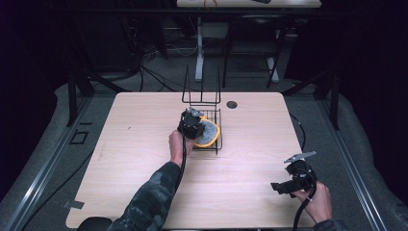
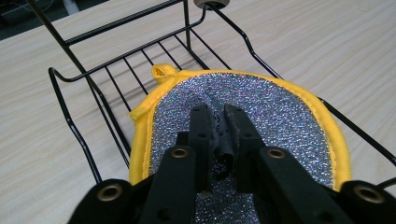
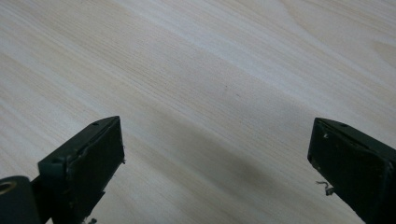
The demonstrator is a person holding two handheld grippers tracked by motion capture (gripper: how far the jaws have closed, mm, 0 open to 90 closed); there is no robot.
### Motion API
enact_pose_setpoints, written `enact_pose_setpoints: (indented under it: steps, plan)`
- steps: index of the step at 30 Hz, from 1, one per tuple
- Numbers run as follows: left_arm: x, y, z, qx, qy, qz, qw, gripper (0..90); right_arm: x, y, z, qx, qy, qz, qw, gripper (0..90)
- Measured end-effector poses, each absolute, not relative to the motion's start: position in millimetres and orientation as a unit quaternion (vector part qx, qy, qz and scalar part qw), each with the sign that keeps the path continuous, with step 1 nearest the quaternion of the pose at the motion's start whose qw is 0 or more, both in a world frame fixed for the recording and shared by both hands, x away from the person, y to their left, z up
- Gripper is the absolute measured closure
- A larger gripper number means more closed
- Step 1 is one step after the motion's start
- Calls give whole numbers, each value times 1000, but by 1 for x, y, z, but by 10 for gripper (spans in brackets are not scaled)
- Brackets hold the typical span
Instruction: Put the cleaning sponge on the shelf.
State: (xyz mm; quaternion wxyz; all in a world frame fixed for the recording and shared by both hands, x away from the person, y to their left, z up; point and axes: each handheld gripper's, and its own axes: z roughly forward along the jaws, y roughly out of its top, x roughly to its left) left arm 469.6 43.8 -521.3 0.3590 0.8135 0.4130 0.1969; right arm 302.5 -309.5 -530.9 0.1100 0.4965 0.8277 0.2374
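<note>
Yellow-edged round scouring pad [image 2: 275, 116] with a glittery silver face, lying in a black wire rack [image 2: 93, 88] on the bench.

The rack [image 1: 211, 126] stands on the pale wood-grain bench [image 1: 144, 144] a little toward the far edge, near its middle, and the pad [image 1: 209, 132] rests tilted in the low basket part with its small yellow loop toward the far side. The left gripper [image 2: 217, 116] presses down onto the pad's silver face with its jaws drawn nearly together, pinching a small fold of the mesh between them. The right gripper [image 1: 281, 187] is held near the bench's near right corner, well apart from the rack; its jaws stand wide apart with nothing between them, above bare wood.
</note>
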Motion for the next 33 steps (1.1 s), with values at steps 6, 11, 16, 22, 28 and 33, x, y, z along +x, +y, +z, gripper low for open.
enact_pose_setpoints:
  steps: [6,11,16,22,28,33]
  plan:
    - [464,50,-516,813,422,180,359,487,302,-311,-530,499,827,236,108,32]
    - [458,59,-511,809,427,187,359,304,302,-310,-530,499,826,238,109,32]
    - [452,71,-503,806,430,188,361,208,302,-310,-531,501,825,238,109,32]
    - [443,86,-494,807,433,185,356,156,301,-310,-530,501,825,238,110,32]
    - [434,99,-485,815,424,187,349,140,301,-310,-530,501,825,235,112,32]
    - [427,110,-479,820,420,186,340,103,300,-310,-530,502,824,235,113,32]
